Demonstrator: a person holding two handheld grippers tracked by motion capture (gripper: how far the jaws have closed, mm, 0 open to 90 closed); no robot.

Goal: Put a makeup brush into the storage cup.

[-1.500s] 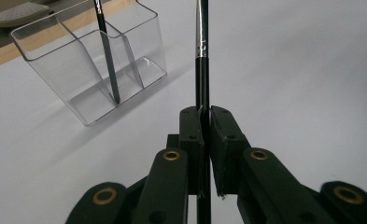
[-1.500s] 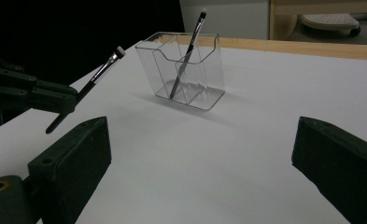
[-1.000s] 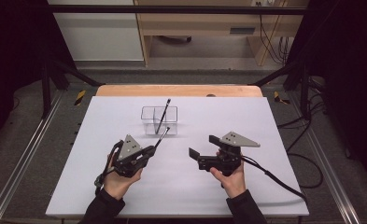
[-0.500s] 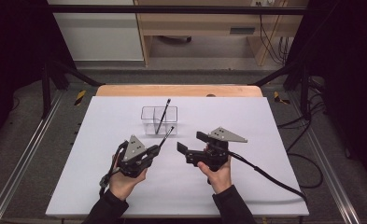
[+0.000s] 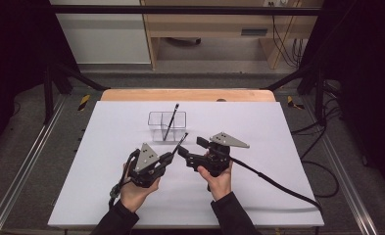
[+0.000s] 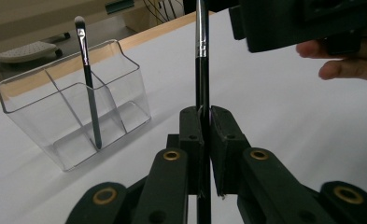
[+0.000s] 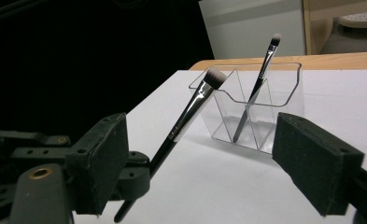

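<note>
**Brush held upright as second gripper closes in**

On a white table, the left gripper clamps the black handle of a makeup brush, jaws pressed tight on it, the bristle tip raised toward one o'clock. The right gripper, just beside it at three o'clock, has its jaws wide apart though they have just been closing, nothing yet between its pads; seen from that gripper, the brush stands ahead of them. At twelve o'clock from both hands sits a clear divided organizer, a second, thinner brush leaning inside it.
</note>
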